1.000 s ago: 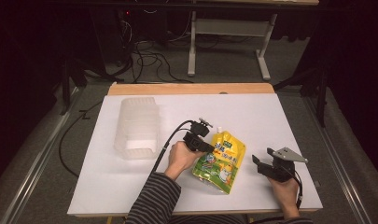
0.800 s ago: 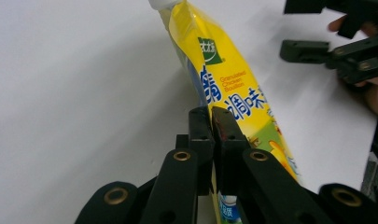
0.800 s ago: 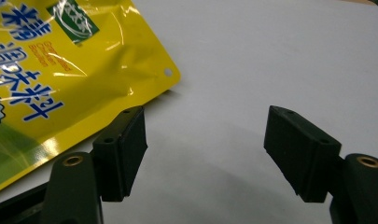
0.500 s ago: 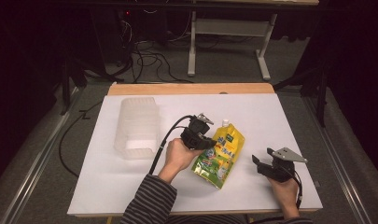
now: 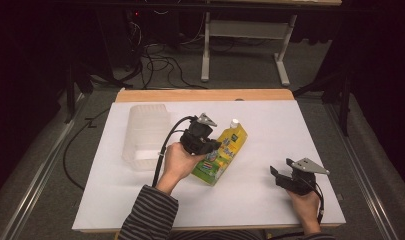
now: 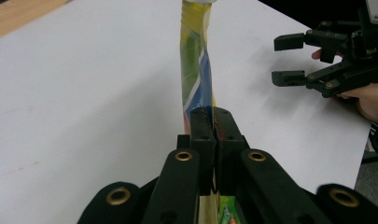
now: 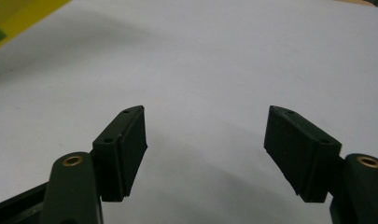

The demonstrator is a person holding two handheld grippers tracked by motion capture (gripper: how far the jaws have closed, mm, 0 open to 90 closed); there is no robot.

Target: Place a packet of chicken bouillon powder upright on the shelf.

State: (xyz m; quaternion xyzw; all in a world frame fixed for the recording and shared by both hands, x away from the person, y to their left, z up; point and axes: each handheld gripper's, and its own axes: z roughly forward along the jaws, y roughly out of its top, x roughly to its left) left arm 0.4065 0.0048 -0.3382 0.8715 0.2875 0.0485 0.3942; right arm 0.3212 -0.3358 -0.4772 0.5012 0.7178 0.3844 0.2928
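Left hand-held gripper (image 5: pixel 210 148), held in the person's left hand (image 5: pixel 176 161), is clamped on the lower part of a yellow and green spouted refill pouch (image 5: pixel 221 152); in the left gripper view the two black jaws are pressed together on the thin edge of the pouch (image 6: pixel 196 74), which rises edge-on straight ahead of them. From the high view the pouch sits near the middle of the bench (image 5: pixel 270 120), a little toward its near edge, tilted so that its white cap (image 5: pixel 234 122) points toward the far right corner; whether its bottom still touches the bench surface cannot be told. Right hand-held gripper (image 5: pixel 280 174) sits near the near right corner of the bench, well apart from the pouch, with its jaws spread wide and nothing between them (the right gripper view looks along them at bare white surface, with a yellow corner of the pouch at the top left). A translucent plastic container (image 5: pixel 144 134) stands toward the left edge of the bench, just beside the left hand.
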